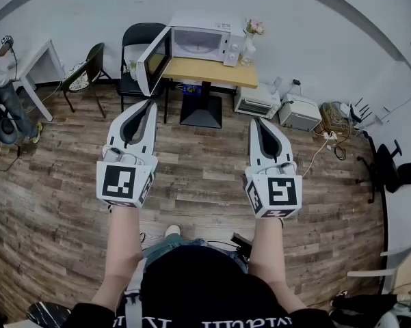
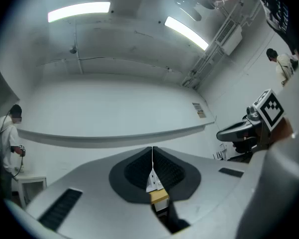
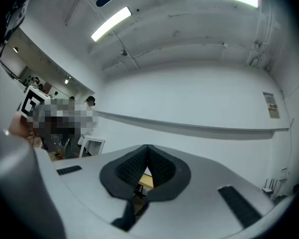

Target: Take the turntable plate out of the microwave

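**Standing back from the open microwave, both grippers shut and empty**

Both grippers are held out over the wooden floor point(image 1: 205, 176), well apart from the small table point(image 1: 191, 70) ahead. The left gripper point(image 1: 149, 103) has its jaws pressed together with nothing between them; its own view shows the ribbed pads point(image 2: 139, 171) meeting along one thin seam. The right gripper point(image 1: 255, 120) is the same, with its pads point(image 3: 159, 167) closed on each other and holding nothing.

The microwave point(image 1: 200, 39) is white and boxy and stands along the table's back edge. Its door point(image 1: 154, 61) is swung wide past the table's left edge, with the dark inner face turned outward. The cavity looks pale and softly lit. From here the turntable plate cannot be told apart from the cavity floor, so its shape and finish are unclear.

A white vase of flowers point(image 1: 250, 43) stands at the table's back right corner, just beside the microwave. A black chair point(image 1: 138, 43) sits left of the table.
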Demonstrator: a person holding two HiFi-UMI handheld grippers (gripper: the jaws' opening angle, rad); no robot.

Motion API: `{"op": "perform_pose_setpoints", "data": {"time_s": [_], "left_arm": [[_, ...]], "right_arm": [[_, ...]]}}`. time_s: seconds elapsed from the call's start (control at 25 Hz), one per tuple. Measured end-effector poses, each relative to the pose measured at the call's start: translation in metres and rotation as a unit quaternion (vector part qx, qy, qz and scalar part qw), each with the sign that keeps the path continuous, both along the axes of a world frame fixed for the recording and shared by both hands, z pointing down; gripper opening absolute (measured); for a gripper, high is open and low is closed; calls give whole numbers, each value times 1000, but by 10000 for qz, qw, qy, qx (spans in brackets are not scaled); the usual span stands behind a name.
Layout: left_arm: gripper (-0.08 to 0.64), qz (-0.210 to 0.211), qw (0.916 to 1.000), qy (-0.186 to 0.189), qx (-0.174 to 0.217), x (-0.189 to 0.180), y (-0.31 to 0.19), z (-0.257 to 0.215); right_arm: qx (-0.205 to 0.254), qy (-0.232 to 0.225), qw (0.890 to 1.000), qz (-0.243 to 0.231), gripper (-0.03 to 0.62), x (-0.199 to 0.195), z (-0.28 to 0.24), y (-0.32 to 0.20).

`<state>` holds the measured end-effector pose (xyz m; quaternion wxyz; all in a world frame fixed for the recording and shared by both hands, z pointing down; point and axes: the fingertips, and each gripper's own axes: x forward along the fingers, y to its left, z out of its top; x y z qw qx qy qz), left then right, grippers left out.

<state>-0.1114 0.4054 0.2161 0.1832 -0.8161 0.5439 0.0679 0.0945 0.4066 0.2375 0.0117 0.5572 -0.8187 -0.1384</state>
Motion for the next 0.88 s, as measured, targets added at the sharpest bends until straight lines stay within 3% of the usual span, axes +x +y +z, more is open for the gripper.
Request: {"op": "perform_pose_setpoints", "data": {"time_s": [0.28,0.44,0.48,0.52,0.56,0.72,0.8,0.88], "left_arm": [[12,19,9999,44,-157,11,-9,6],[14,52,9996,71,-272,33,-13,11],[28,35,9994,105,-342,37,-16,13],[90,9,9990,140,-434,41,-19,15],[167,-28,9984,167,-537,44,-22,18],[394,-227,9959,303,-818,54,-33,27],[454,-251,9945,383,-942,60,-38,32],[466,-260,9938,359,-1021,65,-44,36]], "right_arm": [[-102,-64,9999,-37,15,10,5,-3],[-318,-329,9988,-144,18,27,12,-9],[-407,-384,9982,-206,55,31,15,-11],[-517,-420,9974,-279,202,33,18,-13],[-626,-442,9965,-333,290,36,20,-16],[-790,-398,9957,-288,357,49,26,-28],[-903,-405,9948,-244,380,54,31,-34],[-1017,-427,9935,-270,385,57,36,-40]]}}
